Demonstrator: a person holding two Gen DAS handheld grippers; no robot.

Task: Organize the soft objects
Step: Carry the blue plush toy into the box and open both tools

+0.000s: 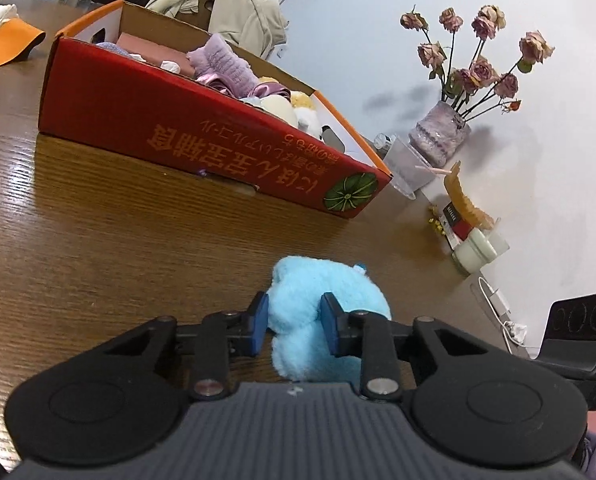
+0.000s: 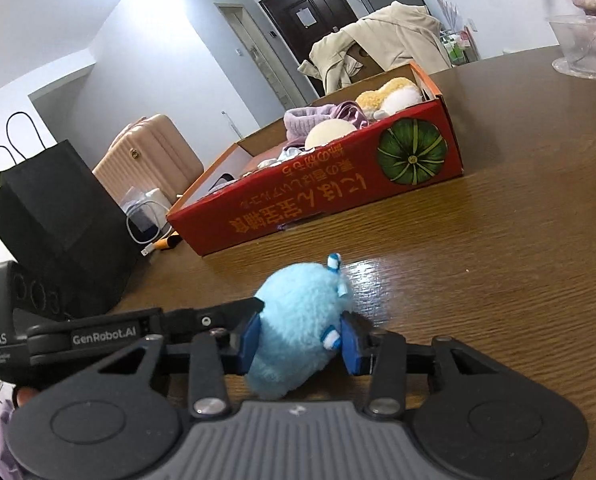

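The left gripper (image 1: 294, 326) has its two blue pads pressed into the sides of a pale blue plush toy (image 1: 321, 320), the fluffy pile bulging out around each pad. The right gripper (image 2: 299, 344) grips the same plush toy (image 2: 298, 328) from the other side, its blue pads sunk into the fur in the same way. Both sets of jaws stand narrow, closed on the toy.

The toy is a small, rounded, fuzzy lump of light blue, with a few short blue-and-white striped tabs sticking out of it; one shows at its top and one by the right gripper's pad. It sits low on the brown wooden table (image 1: 98, 240), near the front edge, with each gripper's black body reaching into the other camera's view.

Beyond the toy, well apart from it, stands a shallow red cardboard box (image 2: 337, 196) with orange rims, orange lettering and a green pumpkin printed on its side. Inside it lie other soft things: a purple knitted piece (image 1: 222, 60), cream and yellow plush balls (image 2: 393, 94) and some pale cloth.

Near the wall, a vase of dried pink roses (image 1: 477, 72) stands beside a clear plastic cup (image 1: 407, 164). A beige coat (image 2: 381, 44) hangs over a chair behind the box. In the right wrist view, a black paper bag (image 2: 54, 216) stands beside the table and a pink suitcase (image 2: 146, 156) behind it.
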